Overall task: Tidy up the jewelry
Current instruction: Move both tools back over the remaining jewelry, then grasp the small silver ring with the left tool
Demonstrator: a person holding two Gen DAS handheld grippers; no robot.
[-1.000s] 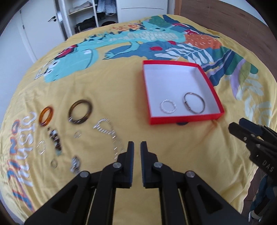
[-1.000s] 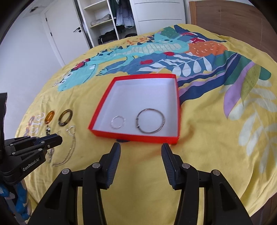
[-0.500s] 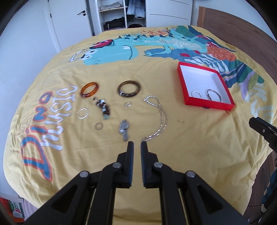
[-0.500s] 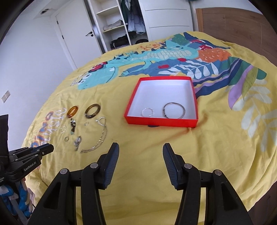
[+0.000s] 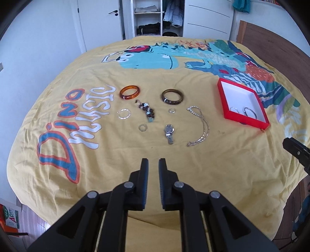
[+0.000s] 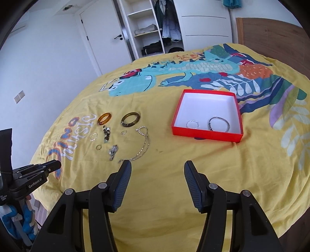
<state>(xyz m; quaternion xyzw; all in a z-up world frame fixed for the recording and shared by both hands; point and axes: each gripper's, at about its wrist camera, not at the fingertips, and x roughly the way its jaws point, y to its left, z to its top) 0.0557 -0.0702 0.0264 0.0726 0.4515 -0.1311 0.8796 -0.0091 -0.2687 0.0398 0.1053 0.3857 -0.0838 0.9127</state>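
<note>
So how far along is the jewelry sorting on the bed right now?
Early. Done: two silver hoops lie in the red box. In hand: nothing; the left hand-held gripper and right hand-held gripper are both opening, empty. Left on the bedspread: amber bangle, brown bangle, bead bracelet, watch, chain, three small rings.

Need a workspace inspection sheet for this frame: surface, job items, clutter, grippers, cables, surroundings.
Surface: yellow dinosaur-print bedspread, lightly wrinkled.
Job's things: red shallow box holding two silver hoops; loose on the spread: amber bangle, dark brown bangle, beaded piece, silver watch, silver chain, small rings.
Clutter: nothing seen.
Grippers: left gripper narrow and opening, empty; right gripper opening, empty.
Cables: nothing seen.
Surroundings: open wardrobe, white door.
</note>
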